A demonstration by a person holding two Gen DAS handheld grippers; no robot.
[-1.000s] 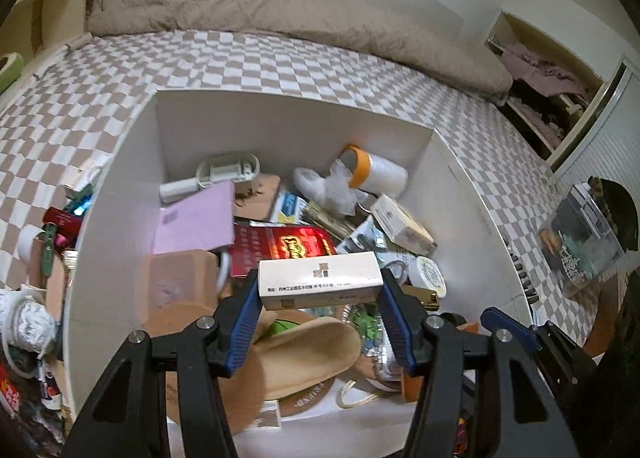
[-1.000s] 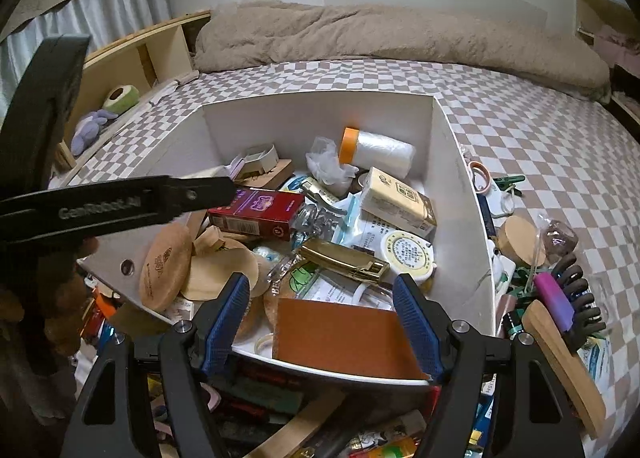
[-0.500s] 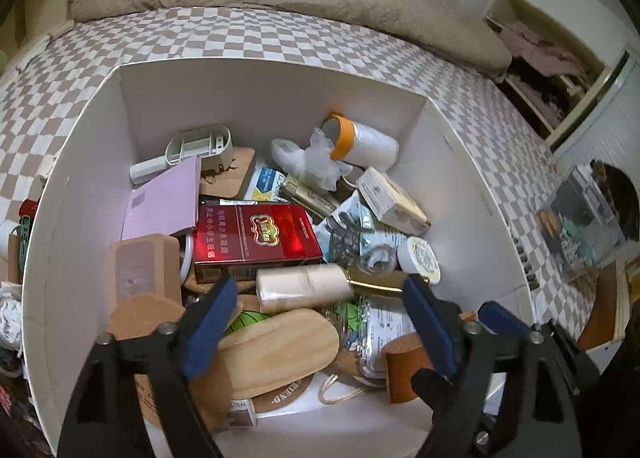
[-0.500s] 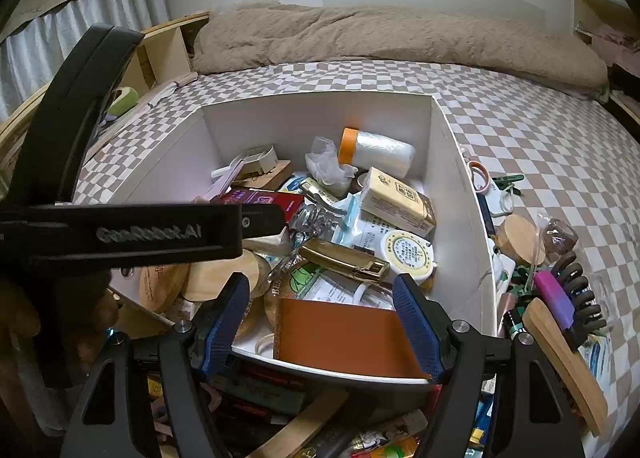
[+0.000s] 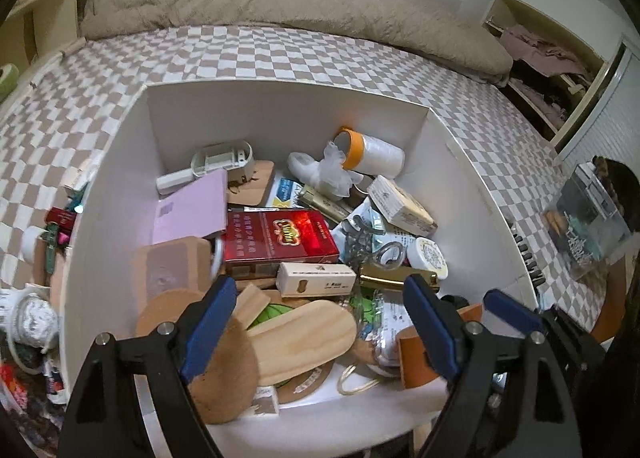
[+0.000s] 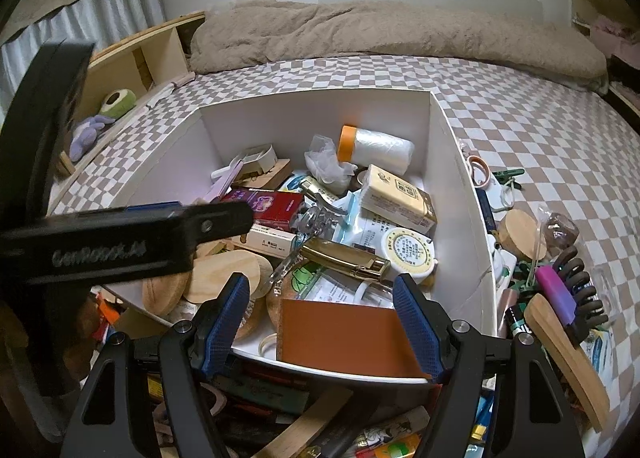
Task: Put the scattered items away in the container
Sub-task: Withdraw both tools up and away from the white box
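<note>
The white box (image 5: pixel 280 113) sits on the checkered bed, full of small items. My left gripper (image 5: pixel 318 286) hangs open over its near half. The cream carton (image 5: pixel 316 278) lies loose below the fingers, in front of the red pack (image 5: pixel 280 238). My right gripper (image 6: pixel 320 286) is open at the near wall of the box (image 6: pixel 312 105). An orange-brown board (image 6: pixel 344 334) leans there between the fingers, its left edge clear of the left pad. The left gripper's black finger (image 6: pixel 120 242) crosses the right wrist view at the left.
Right of the box lie a wooden brush (image 6: pixel 568 362), a purple comb (image 6: pixel 560 290), a round wooden lid (image 6: pixel 520 234) and tape rolls (image 6: pixel 478 169). More clutter (image 5: pixel 44 242) lies left of it. A brown blanket (image 5: pixel 280 5) covers the far side of the bed.
The left gripper opened and let go of the cream carton, which now rests in the box in front of the red pack. The right gripper stayed where it was.
</note>
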